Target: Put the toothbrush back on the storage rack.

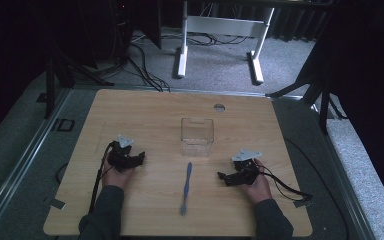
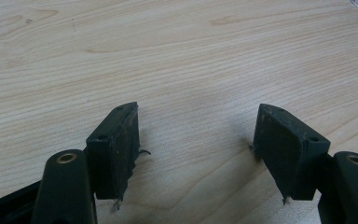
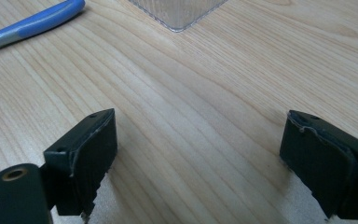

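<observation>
Both grippers, left [image 1: 139, 159] and right [image 1: 222, 176], rested wide and empty near the worktop's near edge; the slim blue plastic toothbrush [image 1: 186, 187] awaited pickup, likely bound for the clear square plastic container [image 1: 197, 136].

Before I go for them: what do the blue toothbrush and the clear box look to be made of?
Toothbrush: likely plastic, smooth and slightly glossy; two blue tones along the handle, seen in the right gripper view.
Clear box: probably rigid transparent plastic, maybe acrylic; the wood table shows through its walls, and its corner is rounded.
</observation>
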Available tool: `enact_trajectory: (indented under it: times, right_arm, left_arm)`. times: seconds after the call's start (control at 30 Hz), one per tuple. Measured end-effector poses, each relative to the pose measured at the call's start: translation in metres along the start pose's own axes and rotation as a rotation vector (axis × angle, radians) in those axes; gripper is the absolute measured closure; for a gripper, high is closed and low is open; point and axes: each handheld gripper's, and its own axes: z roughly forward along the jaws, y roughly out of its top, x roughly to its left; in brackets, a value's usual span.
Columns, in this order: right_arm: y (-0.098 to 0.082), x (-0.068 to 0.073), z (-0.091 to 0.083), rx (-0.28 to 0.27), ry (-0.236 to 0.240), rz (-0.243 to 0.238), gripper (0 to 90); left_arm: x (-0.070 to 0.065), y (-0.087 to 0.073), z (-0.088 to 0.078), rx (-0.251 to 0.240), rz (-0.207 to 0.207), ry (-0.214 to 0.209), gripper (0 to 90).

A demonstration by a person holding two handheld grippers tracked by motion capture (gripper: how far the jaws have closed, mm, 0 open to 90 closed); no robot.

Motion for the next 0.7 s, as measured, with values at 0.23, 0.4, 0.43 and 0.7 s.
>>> enact_trajectory:
  times: [0.23,0.4,0.43,0.7]
  right_arm:
    - [0.0000,0.0001,0.0000,0.000,0.000,0.002,10.5]
    - [0.0000,0.0001,0.0000,0.000,-0.001,0.002,10.6]
    - [0.0000,0.0001,0.0000,0.000,-0.001,0.002,10.5]
    - [0.0001,0.0003,0.0001,-0.001,-0.004,0.006,10.7]
  left_arm:
    - [0.0000,0.0002,0.0002,0.000,0.001,-0.001,31.7]
    - [-0.0001,0.0002,0.0002,0.000,0.001,0.000,31.8]
    - [-0.0001,0.0002,0.0002,0.000,0.000,0.000,31.8]
    - [-0.0014,0.0013,-0.0023,0.013,-0.012,-0.003,37.3]
